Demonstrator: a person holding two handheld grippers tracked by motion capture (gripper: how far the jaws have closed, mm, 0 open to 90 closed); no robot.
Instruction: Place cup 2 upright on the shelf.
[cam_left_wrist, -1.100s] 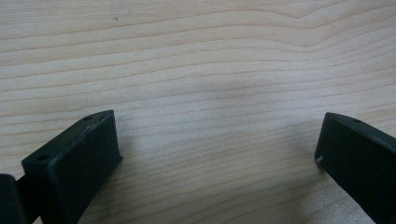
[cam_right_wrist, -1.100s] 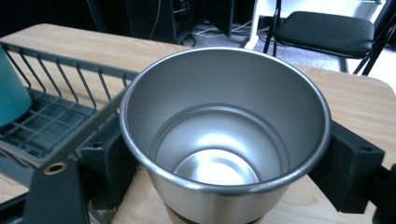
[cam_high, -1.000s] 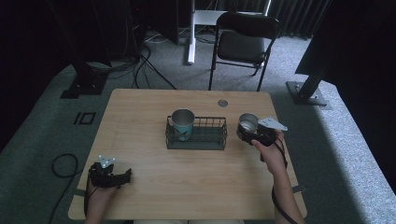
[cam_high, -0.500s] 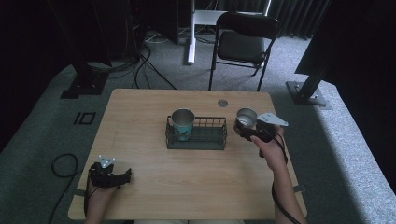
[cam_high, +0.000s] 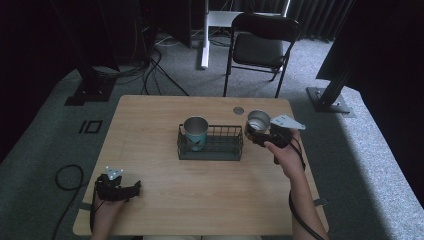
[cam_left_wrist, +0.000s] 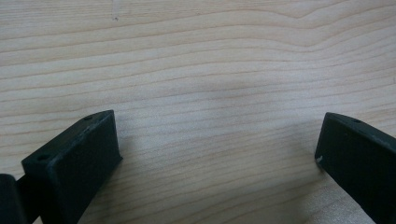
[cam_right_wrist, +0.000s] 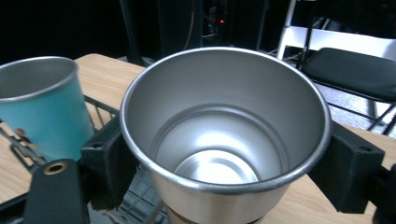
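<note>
A steel cup hangs above the right end of a black wire basket, with my right gripper shut on it. Up close in the right gripper view the steel cup is upright and empty, clamped between the two black jaws. A teal cup stands upright in the basket's left end, and the teal cup lies left of the steel one in the right gripper view. My left gripper rests on the table near its front left corner, open, with bare wood between its jaws.
A small round grommet sits in the tabletop behind the basket. A black folding chair stands beyond the far edge, with cables and stand bases on the grey carpet around the table.
My right gripper has carried the steel cup a little left, toward the basket's right end. The left gripper has stayed put.
</note>
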